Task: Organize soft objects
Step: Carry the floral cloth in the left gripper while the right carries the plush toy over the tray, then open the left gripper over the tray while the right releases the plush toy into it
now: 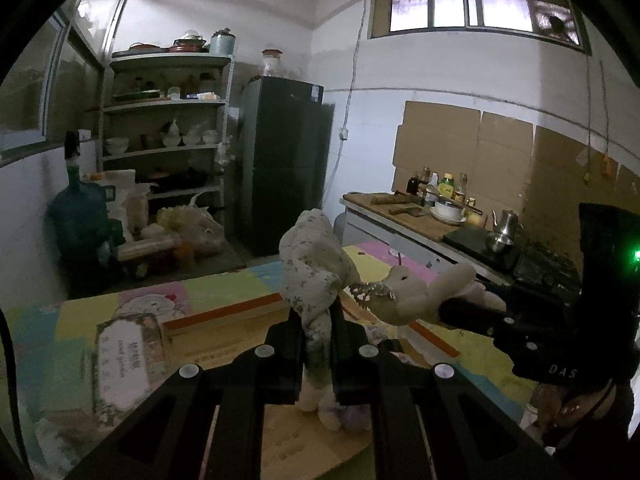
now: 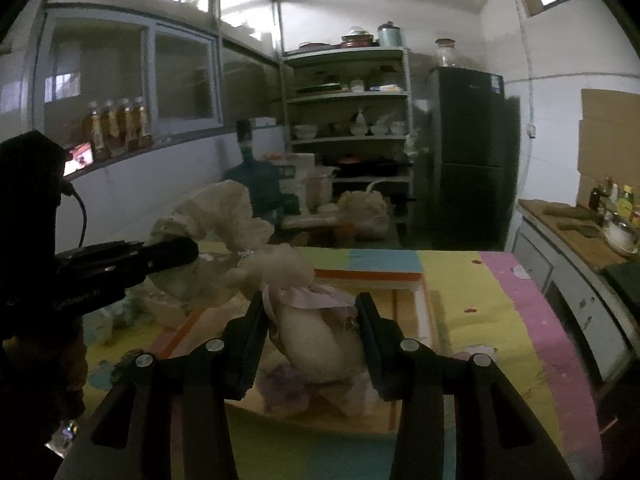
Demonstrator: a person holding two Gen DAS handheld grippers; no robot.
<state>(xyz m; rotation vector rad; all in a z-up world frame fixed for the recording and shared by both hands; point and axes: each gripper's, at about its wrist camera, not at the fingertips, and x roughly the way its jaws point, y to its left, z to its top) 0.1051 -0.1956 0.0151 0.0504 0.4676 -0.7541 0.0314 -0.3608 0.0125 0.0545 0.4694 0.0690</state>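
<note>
Two claws pinch plush toys: left claw a floral one, right claw a cream one; faces blurred

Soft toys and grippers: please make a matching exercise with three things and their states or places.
Things:
1. floral-patterned cloth toy
2. cream plush toy with pink ribbon
3. dark tall fridge

States or places:
a. stands beside the metal shelf rack
b. pinched in the left gripper
c. clamped in the right gripper

Pairs: 1-b, 2-c, 3-a
</note>
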